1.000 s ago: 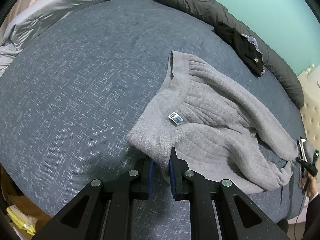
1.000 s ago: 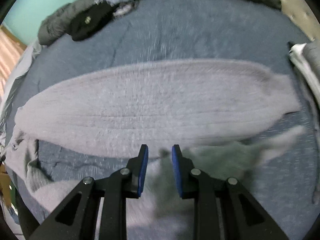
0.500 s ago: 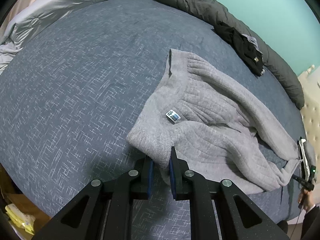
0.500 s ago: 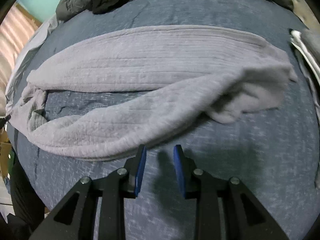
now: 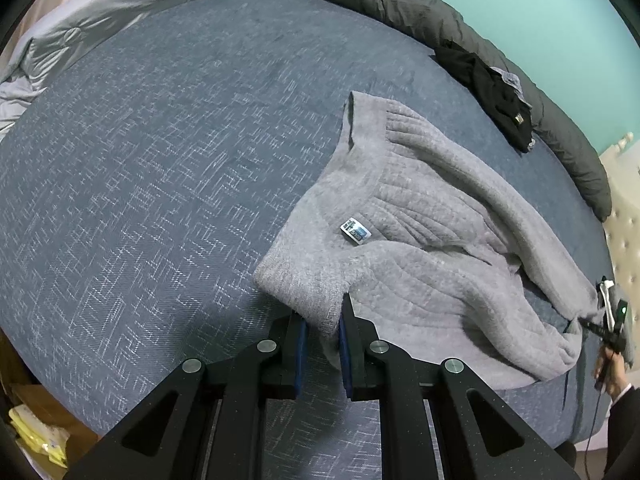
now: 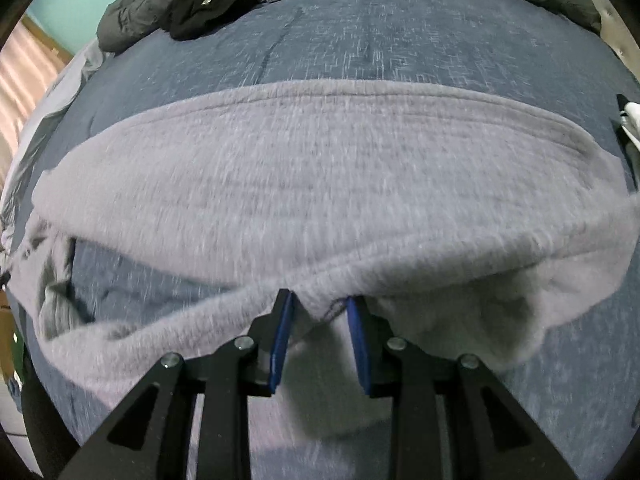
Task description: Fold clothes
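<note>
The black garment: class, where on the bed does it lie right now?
In the left wrist view the black garment lies upper right, at the bed's far edge, against the dark quilt, beyond the grey sweater.

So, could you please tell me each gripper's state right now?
Left gripper: closed on the grey sweater.
Right gripper: open, sweater edge between its fingers.

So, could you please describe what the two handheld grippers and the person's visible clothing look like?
Both the left gripper and the right gripper are matte black, with angular fingers with triangular cut-outs, silver round bolt heads and blue inner pads. In the left wrist view, the person's hand emerges from a dark sleeve, and a thin dark cable hangs beside it.
</note>
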A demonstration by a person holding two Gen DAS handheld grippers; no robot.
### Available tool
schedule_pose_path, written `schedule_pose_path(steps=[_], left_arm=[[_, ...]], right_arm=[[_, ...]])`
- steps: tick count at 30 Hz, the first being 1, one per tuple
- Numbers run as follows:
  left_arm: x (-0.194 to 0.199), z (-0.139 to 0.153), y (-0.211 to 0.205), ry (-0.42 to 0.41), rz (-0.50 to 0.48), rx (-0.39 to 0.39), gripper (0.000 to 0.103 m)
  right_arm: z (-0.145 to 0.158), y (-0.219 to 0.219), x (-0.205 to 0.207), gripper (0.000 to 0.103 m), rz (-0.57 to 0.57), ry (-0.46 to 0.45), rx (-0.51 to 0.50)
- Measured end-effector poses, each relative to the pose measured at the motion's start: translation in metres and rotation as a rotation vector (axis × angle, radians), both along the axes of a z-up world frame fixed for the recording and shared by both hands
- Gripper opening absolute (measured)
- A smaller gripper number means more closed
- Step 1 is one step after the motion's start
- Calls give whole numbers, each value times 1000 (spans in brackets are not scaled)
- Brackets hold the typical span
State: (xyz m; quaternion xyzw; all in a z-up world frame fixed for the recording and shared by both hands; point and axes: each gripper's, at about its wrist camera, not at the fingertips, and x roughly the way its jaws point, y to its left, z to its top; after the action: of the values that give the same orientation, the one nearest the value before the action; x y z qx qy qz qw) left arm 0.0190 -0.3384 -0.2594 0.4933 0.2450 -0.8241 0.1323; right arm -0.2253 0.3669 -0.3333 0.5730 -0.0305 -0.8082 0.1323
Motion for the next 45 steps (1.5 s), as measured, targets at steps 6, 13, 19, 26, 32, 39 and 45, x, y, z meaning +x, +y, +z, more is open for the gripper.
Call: schedule_pose_path(steps=[6,13,19,26,32,39,45], left_arm=[[1,0,-2,-6,0,0,15],[-2,-1,-1,0,-6,3,15],[-4,-1,0,-1,-11,1,15],[-5,-2,4,-22,-12,-22,15],[-6,-3,4,-26,-13,-27,15],[-7,-2,5,-20,-20,-25,15],[-4,-5,0,-13,-2,-9,14]], right_arm=[[4,-4,-27,28,-65,52,-71],[40,62,-9,31,-160,144,-59],[41,157,13,49,-412,121,-39],[10,169,20,54,-497,57,-155],[-4,153,24,52,-494,40,-157],[7,151,32,12,-478,80,-187],[44,163,51,10,-484,142,-189]])
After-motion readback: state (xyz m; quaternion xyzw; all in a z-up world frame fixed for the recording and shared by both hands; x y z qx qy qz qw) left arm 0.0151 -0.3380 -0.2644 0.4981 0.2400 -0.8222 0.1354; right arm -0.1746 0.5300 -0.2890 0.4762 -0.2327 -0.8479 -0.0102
